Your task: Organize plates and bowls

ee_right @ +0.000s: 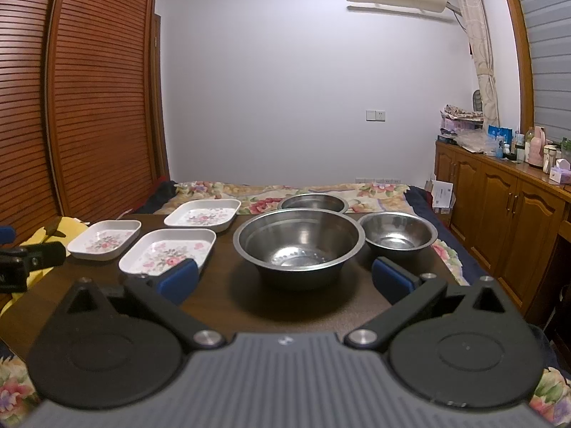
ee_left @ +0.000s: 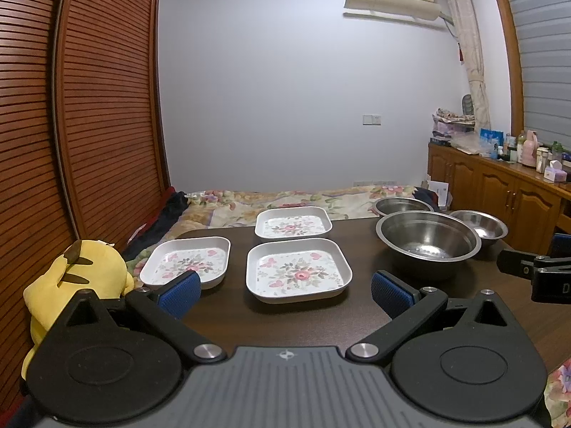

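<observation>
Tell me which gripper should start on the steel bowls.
Right. The right gripper is open and faces the big steel bowl head-on, small bowl beside it. The left gripper faces the floral plates instead.

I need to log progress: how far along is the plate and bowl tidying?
Nothing looks done: three floral plates lie apart, three steel bowls stand unstacked. Nothing in hand: left tongs and right tongs are open, empty. All stacking remains.
</observation>
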Motion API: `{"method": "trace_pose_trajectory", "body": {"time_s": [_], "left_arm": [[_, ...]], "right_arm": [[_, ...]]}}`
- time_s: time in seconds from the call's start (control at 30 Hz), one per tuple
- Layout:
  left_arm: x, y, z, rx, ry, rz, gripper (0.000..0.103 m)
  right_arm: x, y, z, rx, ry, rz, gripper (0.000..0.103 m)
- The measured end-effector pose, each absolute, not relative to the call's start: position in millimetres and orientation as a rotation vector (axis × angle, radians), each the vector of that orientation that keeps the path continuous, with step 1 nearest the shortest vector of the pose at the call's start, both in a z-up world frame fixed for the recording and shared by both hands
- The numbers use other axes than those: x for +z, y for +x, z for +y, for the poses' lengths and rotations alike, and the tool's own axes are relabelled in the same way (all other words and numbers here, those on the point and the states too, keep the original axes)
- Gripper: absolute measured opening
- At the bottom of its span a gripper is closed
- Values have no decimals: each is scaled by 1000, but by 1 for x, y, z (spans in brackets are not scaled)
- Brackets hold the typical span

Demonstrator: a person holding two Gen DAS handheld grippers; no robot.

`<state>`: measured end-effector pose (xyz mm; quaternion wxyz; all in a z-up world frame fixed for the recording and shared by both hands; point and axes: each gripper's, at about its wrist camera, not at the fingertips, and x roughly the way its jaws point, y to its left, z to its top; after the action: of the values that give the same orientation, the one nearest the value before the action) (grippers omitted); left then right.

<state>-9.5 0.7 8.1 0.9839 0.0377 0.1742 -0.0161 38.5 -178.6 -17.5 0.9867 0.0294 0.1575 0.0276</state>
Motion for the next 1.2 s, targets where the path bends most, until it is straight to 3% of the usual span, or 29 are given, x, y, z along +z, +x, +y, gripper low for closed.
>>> {"method": "trace_pose_trajectory", "body": {"time_s": [1.2], "left_arm": [[-10, 6, 7, -49, 66, 416, 103]], "right_arm": [[-34, 48, -173, 63, 52, 362, 103]]}}
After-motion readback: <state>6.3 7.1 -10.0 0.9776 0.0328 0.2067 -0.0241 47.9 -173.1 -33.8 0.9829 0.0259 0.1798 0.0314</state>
